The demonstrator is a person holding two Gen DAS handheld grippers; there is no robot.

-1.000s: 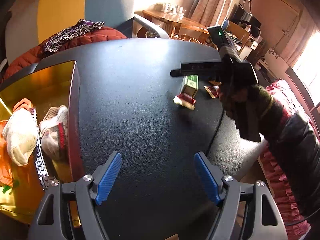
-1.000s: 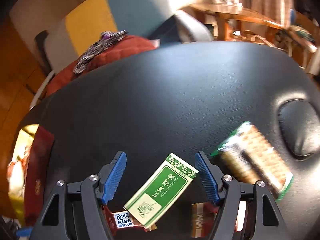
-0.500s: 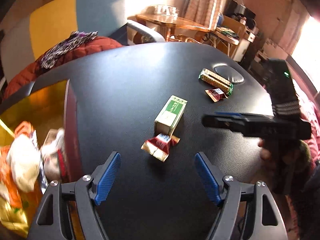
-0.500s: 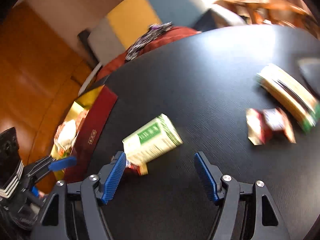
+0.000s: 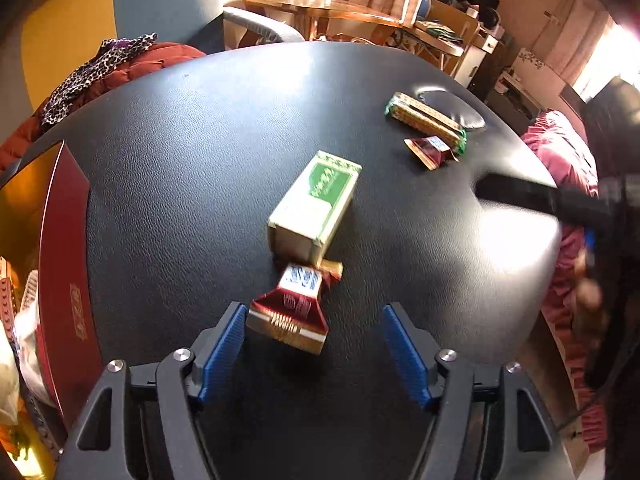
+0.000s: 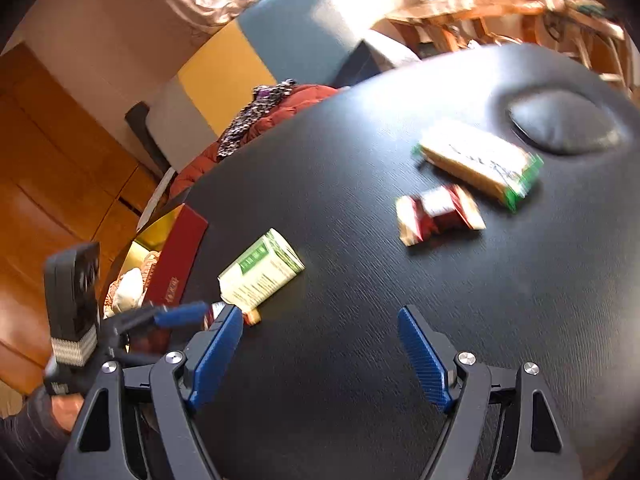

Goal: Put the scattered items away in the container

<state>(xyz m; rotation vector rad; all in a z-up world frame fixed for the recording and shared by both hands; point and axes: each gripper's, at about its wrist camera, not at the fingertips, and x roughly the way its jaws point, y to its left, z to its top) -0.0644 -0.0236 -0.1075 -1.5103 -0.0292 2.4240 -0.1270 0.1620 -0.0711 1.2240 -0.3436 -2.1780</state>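
Observation:
A red candy wrapper (image 5: 292,312) lies on the black table (image 5: 180,160) between the fingers of my left gripper (image 5: 316,340). The jaws are closing; the left pad is close to the wrapper's edge and the right pad stands apart from it. Just beyond the wrapper lies a green-and-white box (image 5: 316,208), also in the right wrist view (image 6: 260,272). My right gripper (image 6: 320,340) hovers over bare table, its jaws opening with nothing between them. A second red candy (image 6: 436,216) and a cracker pack (image 6: 480,164) lie beyond it. The red container (image 5: 64,280) stands at the left.
The container's gold inside holds a white glove and other bits (image 6: 128,284). An oval dent (image 6: 560,124) marks the table near the cracker pack. A red jacket with a leopard scarf (image 5: 120,60) lies behind the table. Chairs and a wooden table stand farther back.
My left gripper has dropped toward the near red candy, which now lies between its jaws, and those jaws have narrowed a little. The right gripper has drawn back from the box and swung right.

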